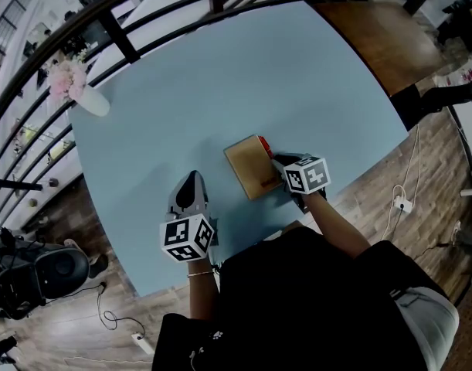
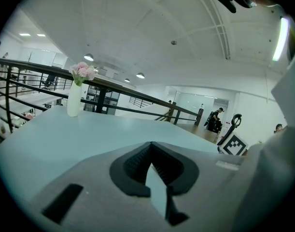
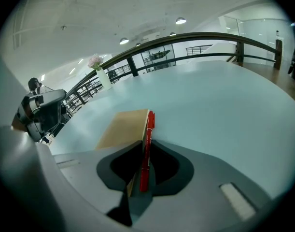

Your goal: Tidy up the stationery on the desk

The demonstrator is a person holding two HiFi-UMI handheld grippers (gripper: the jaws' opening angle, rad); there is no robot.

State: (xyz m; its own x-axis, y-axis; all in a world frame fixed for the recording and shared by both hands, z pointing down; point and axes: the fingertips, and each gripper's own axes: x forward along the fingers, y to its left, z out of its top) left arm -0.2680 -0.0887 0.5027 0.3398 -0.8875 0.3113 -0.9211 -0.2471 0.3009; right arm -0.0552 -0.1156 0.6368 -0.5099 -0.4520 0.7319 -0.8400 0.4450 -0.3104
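A white vase (image 1: 93, 101) of pink flowers (image 1: 64, 79) stands at the bench's (image 1: 220, 76) far left corner, just inside a dark railing (image 1: 127, 41). Wood floor (image 1: 378, 41) surrounds the bench; a power strip (image 1: 140, 343) lies below its near edge.

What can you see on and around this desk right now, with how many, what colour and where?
light blue desk top: one, light blue, fills the head view's middle
tan rectangular notebook: one, tan, flat near the desk's centre
red marker pen: one, red, along the notebook's right edge
white vase of pink flowers: one, far left corner of the desk
black metal railing: one, black, beyond the desk
left hand-held gripper: one, grey, jaws together, empty, left of the notebook
right hand-held gripper: one, grey, closed on the pen
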